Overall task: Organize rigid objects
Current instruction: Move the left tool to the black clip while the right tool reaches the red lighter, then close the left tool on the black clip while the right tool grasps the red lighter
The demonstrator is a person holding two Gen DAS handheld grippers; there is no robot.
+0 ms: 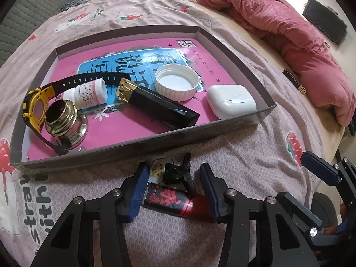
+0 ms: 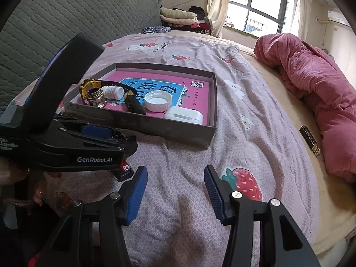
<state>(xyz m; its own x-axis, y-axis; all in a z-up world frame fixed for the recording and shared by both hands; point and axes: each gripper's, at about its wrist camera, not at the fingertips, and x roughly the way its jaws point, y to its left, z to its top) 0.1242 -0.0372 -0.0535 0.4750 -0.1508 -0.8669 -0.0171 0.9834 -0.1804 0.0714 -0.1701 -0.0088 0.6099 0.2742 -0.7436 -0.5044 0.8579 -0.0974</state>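
Note:
A shallow grey box (image 1: pixel 142 139) (image 2: pixel 142 125) with a pink lining lies on the bed. It holds a yellow-and-black watch (image 1: pixel 35 109), a metal cap (image 1: pixel 64 122), a small white bottle (image 1: pixel 89 93), a black-and-gold stick (image 1: pixel 155 104), a white lid (image 1: pixel 178 82) and a white earbud case (image 1: pixel 231 102). In front of the box lie a black-and-red lighter (image 1: pixel 171 200) (image 2: pixel 124 170) and a black keychain with a spotted charm (image 1: pixel 173 171). My left gripper (image 1: pixel 174 189) is open, its jaws either side of the lighter. My right gripper (image 2: pixel 175 189) is open and empty over the sheet.
A rolled pink quilt (image 1: pixel 289 33) (image 2: pixel 316 89) lies along the right of the bed. A grey quilted headboard (image 2: pixel 66 22) is at the left, folded clothes (image 2: pixel 178 15) at the far end. The bed's edge runs along the right.

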